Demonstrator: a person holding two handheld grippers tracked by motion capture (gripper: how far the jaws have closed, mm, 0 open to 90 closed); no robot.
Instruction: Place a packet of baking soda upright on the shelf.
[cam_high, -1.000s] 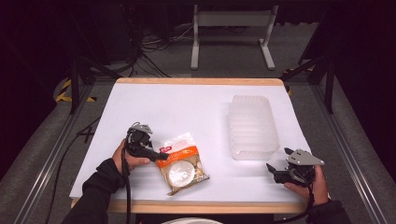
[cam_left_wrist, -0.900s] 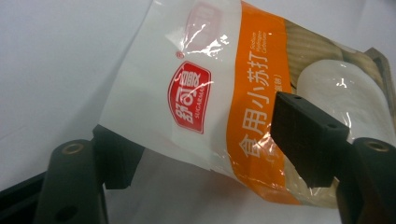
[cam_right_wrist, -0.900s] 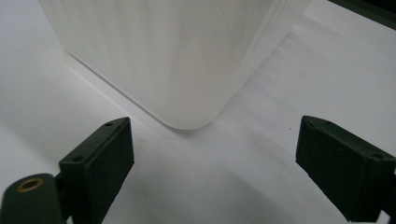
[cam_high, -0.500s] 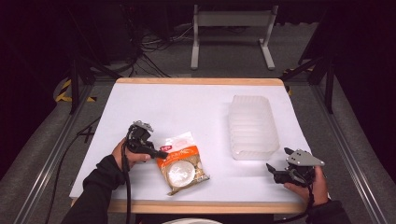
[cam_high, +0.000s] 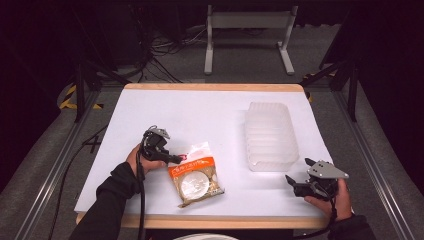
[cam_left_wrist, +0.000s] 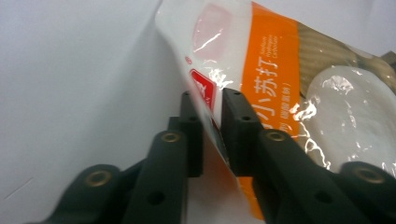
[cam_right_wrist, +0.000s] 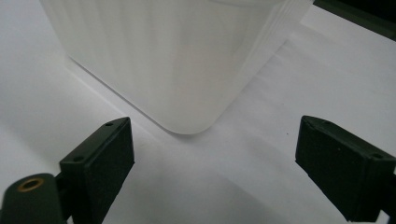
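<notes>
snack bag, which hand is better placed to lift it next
Left. The left gripper has just closed its jaws on the edge of the snack bag. The right gripper sits open, apart from it, facing the plastic tub.

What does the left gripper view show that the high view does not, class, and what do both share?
Left gripper view alone: the left gripper's fingers, which have just been closing, pinching the snack bag's edge, and its printed lettering. High view alone: the clear plastic tub, the right gripper beside it, both forearms, and the floor beyond. Shared: bag, left gripper, and white table.
</notes>
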